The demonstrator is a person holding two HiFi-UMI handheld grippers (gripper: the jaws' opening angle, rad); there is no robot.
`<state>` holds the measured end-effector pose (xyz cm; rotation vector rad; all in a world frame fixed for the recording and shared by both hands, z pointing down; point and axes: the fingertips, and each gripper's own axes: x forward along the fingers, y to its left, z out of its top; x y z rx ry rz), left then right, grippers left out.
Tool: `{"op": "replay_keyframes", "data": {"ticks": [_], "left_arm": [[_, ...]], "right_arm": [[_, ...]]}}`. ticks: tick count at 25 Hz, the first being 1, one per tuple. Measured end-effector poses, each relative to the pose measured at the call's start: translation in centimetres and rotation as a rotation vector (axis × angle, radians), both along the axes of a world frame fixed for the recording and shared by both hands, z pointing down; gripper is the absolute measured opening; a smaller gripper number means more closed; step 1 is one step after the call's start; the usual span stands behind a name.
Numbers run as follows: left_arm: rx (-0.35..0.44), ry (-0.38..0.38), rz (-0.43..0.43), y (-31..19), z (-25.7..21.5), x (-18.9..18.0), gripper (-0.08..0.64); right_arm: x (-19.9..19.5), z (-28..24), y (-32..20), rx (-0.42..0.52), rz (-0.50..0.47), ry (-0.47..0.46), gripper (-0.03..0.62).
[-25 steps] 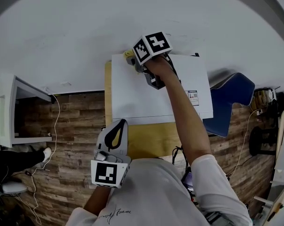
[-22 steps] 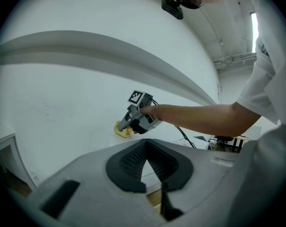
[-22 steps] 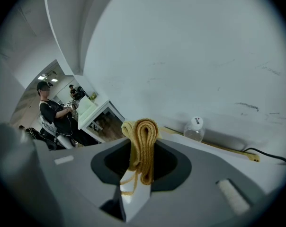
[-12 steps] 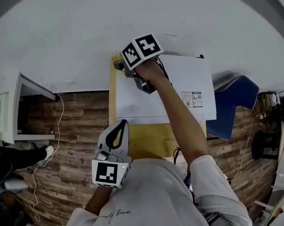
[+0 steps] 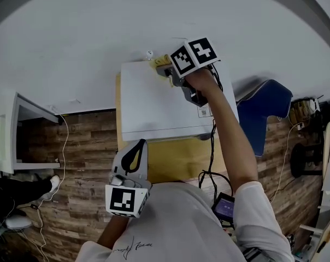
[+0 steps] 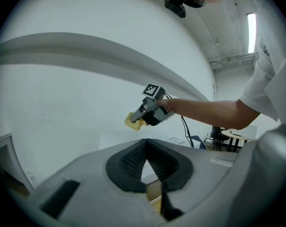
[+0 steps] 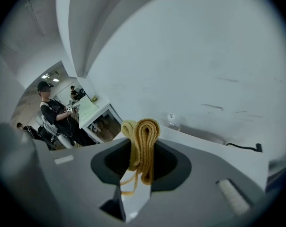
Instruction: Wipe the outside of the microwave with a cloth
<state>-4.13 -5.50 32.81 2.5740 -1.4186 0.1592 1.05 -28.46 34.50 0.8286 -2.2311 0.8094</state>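
Note:
The white microwave (image 5: 159, 100) stands on a wooden table (image 5: 176, 160) against the white wall. My right gripper (image 5: 164, 65) is at the microwave's far top edge, shut on a folded yellow cloth (image 5: 160, 62) that rests near the back edge. In the right gripper view the yellow cloth (image 7: 142, 143) is pinched upright between the jaws above the microwave top (image 7: 218, 155). My left gripper (image 5: 133, 158) is held low near my chest, shut and empty, in front of the table. In the left gripper view the right gripper (image 6: 139, 119) and cloth (image 6: 133, 122) show ahead over the microwave (image 6: 129, 143).
A blue chair (image 5: 263, 113) stands to the right of the table. A white cabinet (image 5: 12, 141) is at the left on the wood floor. Cables (image 5: 211, 162) hang down the table's right side. A person (image 7: 53, 115) stands far left in the right gripper view.
My right gripper has carried the cloth from the microwave's far left corner toward the right along the back edge. The left gripper has stayed put.

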Motion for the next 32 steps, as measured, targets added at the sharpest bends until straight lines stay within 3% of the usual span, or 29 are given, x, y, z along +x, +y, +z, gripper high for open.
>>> {"op": "replay_keyframes", "data": {"ticks": [9,16,28,32], "left_arm": [[0.0,-0.012,0.05,1.0,0.1,1.8,-0.009],[-0.014,-0.03,0.055,1.9,0.5,2.1,-0.009],[-0.02,-0.037,0.045,1.5,0.4,1.5,-0.008],[-0.018,-0.028,0.046,1.1,0.2,1.3,-0.009]], "right_arm": [[14.4,-0.9,0.1,0.017,0.231,0.031,0.117],[22.4,-1.2,0.3,0.041,0.347,0.111,0.117],[28.9,4.1,0.0,0.004,0.396,0.418,0.116],[28.7,5.0,0.3,-0.019,0.39,0.447,0.115]]}}
